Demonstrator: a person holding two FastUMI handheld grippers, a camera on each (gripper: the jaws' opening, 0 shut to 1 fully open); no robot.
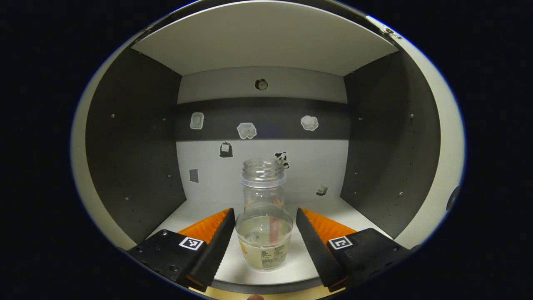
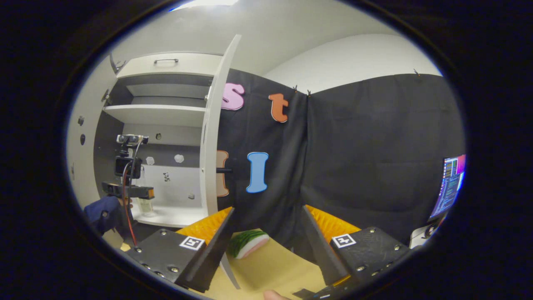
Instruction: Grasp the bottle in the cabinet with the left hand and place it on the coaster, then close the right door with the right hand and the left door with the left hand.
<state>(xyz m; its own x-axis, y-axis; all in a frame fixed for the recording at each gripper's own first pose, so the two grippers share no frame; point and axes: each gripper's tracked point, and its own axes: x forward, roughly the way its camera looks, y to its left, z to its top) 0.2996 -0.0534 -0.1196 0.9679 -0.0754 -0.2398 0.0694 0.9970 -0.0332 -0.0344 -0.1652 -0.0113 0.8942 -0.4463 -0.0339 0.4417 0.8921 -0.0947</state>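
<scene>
Left gripper was spread wide inside the cabinet, fingers flanking the bottle without touching; the bottle stood upright on the shelf at 6 o'clock. Right gripper hung spread over the table, the open right door at its 10 o'clock.

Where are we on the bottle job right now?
Nothing is finished yet. In hand: the left claw is open around the bottle, which stands on the cabinet shelf, ungrasped. Left: grip, move it to the coaster, then shut both doors; the right door stands open, right claw idle.
</scene>
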